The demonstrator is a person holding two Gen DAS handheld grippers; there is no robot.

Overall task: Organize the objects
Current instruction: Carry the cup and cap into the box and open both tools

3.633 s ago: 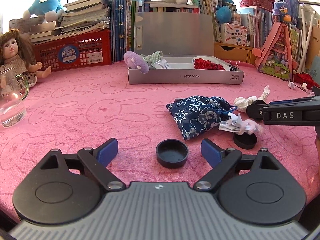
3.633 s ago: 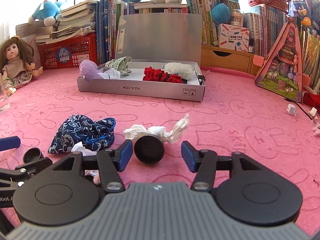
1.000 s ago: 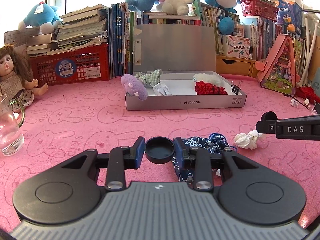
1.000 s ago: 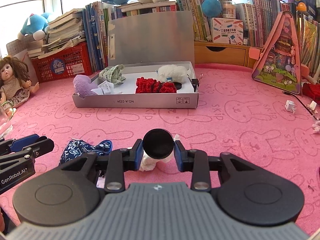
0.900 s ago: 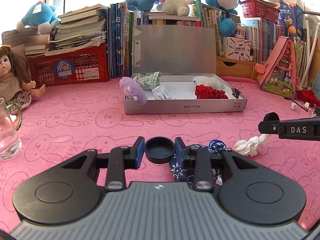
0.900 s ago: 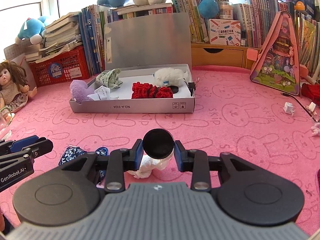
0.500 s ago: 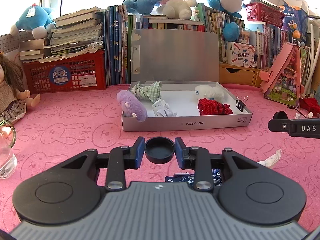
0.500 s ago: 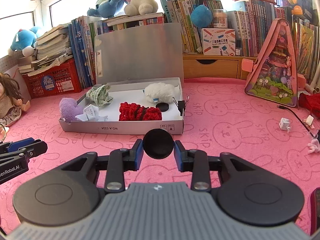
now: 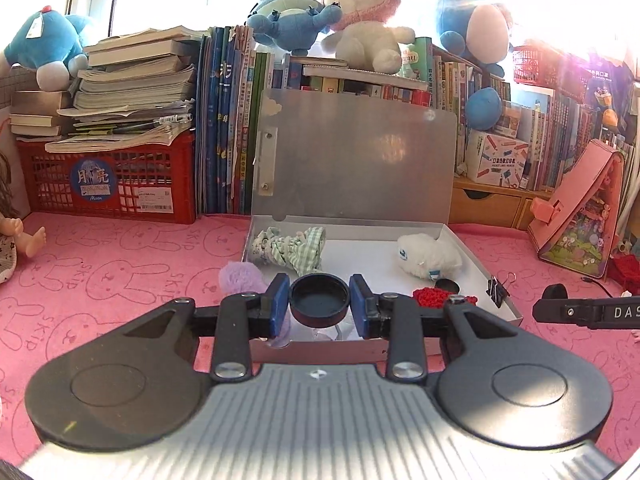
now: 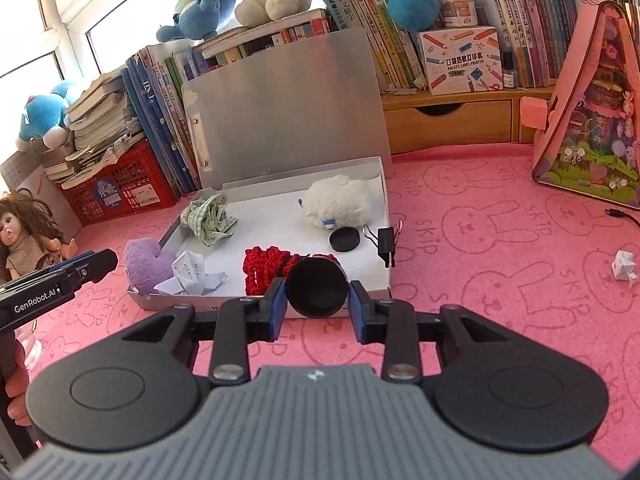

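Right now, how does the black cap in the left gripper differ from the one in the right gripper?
The left gripper holds its black cap level, hollow side up, with the raised rim showing. The right gripper holds its black cap tipped on edge, a flat face turned to the camera. The left cap hangs above the box near its front wall; the right cap is at the front wall, before the red knit piece. Both are round, black and pinched between blue fingers.

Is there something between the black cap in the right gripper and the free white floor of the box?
Yes. The red knitted piece lies in the box directly beyond the black cap held by the right gripper.
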